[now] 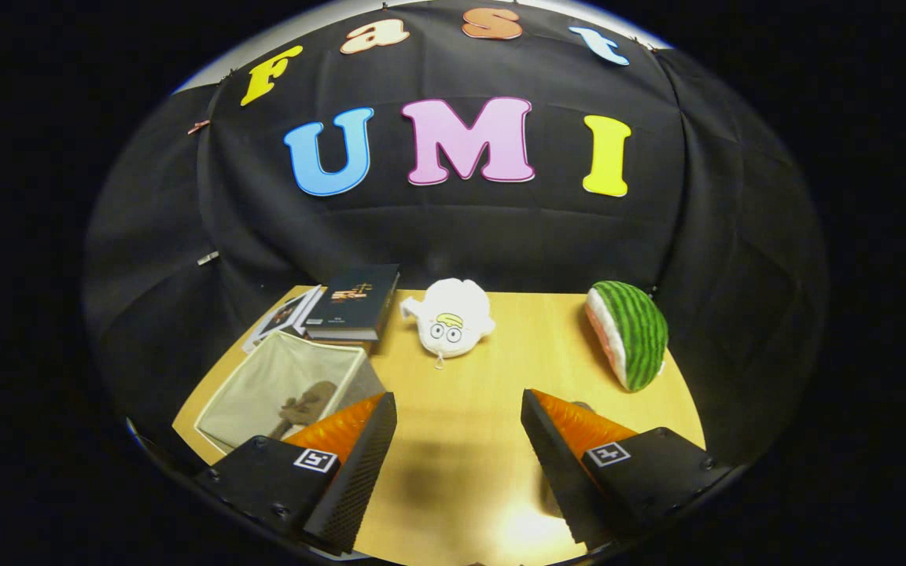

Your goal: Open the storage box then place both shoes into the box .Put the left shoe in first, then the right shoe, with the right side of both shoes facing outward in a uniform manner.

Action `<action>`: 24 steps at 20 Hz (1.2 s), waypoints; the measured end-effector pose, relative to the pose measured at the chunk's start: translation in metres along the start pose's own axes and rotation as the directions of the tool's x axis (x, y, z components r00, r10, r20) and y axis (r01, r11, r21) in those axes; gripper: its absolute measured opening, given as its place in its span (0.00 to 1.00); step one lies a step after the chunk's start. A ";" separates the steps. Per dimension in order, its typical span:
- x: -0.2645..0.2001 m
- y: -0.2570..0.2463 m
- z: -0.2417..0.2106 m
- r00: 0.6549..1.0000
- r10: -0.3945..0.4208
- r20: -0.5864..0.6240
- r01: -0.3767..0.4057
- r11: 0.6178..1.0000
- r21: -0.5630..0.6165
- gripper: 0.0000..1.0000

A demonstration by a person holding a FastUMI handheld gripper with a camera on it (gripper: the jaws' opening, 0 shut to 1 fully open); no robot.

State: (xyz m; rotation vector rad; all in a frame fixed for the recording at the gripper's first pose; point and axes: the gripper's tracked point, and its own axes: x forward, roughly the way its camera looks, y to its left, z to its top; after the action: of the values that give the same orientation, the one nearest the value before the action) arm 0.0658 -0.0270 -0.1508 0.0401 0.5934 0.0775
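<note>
No readable text; book cover print too small.

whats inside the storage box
A brownish shape, possibly a shoe, lies on the floor of the open storage box. The near corner is covered by a finger of the open tool.

Wooden table, dark book atop magazine, white plush toy, watermelon-slice plush
</note>
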 end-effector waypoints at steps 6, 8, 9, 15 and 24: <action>-0.005 -0.085 -0.028 0.996 -0.050 -0.070 0.053 0.998 0.044 0.99; -0.005 -0.110 -0.040 0.993 -0.063 -0.097 0.067 0.997 0.042 0.99; -0.005 -0.120 -0.045 0.992 -0.068 -0.107 0.073 0.996 0.041 0.99; 0.007 -0.157 -0.081 0.981 -0.049 -0.187 0.061 0.996 0.063 0.99; 0.022 -0.174 -0.128 0.962 -0.014 -0.271 0.023 0.999 0.030 0.99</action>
State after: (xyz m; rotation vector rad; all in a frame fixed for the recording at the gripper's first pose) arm 0.0228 -0.1968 -0.2797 0.0568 0.8691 0.0555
